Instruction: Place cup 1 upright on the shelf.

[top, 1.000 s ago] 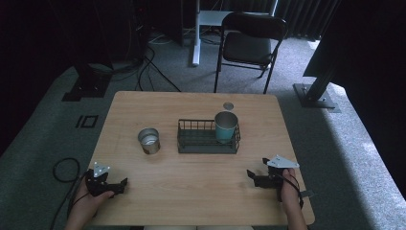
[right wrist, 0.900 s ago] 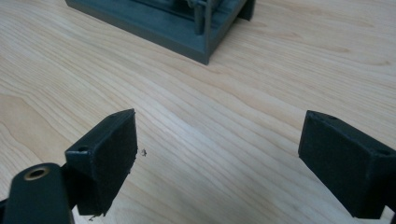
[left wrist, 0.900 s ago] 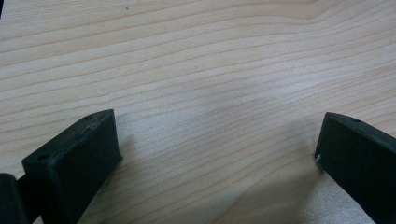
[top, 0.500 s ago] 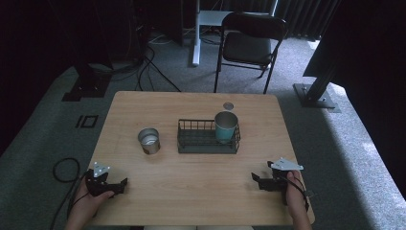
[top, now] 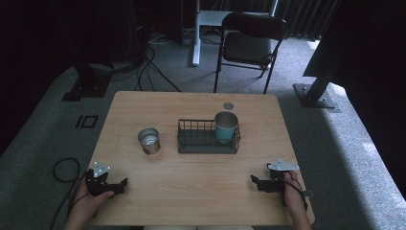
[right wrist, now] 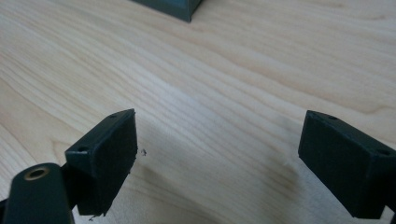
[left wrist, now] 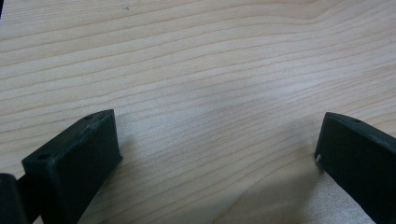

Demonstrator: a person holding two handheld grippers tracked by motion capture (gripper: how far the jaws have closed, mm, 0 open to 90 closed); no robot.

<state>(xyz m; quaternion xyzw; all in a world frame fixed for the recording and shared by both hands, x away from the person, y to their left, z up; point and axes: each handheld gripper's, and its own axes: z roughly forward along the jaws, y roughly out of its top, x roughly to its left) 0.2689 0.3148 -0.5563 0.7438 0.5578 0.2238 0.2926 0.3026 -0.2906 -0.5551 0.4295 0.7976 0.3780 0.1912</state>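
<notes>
A dark wire basket (top: 208,143) stands at the middle of the wooden table (top: 201,191), and a teal cup (top: 225,126) sits upright in its right end. To its left a steel cup (top: 149,140) stands on the wood. My left gripper (top: 122,186) rests at the table's front left corner, open, with bare wood between its jaws (left wrist: 215,140). My right gripper (top: 254,182) lies near the front right edge, also open over bare wood (right wrist: 219,135). The basket's corner (right wrist: 170,7) shows at the top of the right gripper view.
A small round grey disc (top: 228,105) lies near the table's far edge. Behind the table stand a black folding chair (top: 249,43) and a white desk leg (top: 195,33). Cables (top: 62,167) trail on the carpet at the left.
My right gripper has slid a little toward the front edge and to the right. The left gripper and the cups stay where they were.
</notes>
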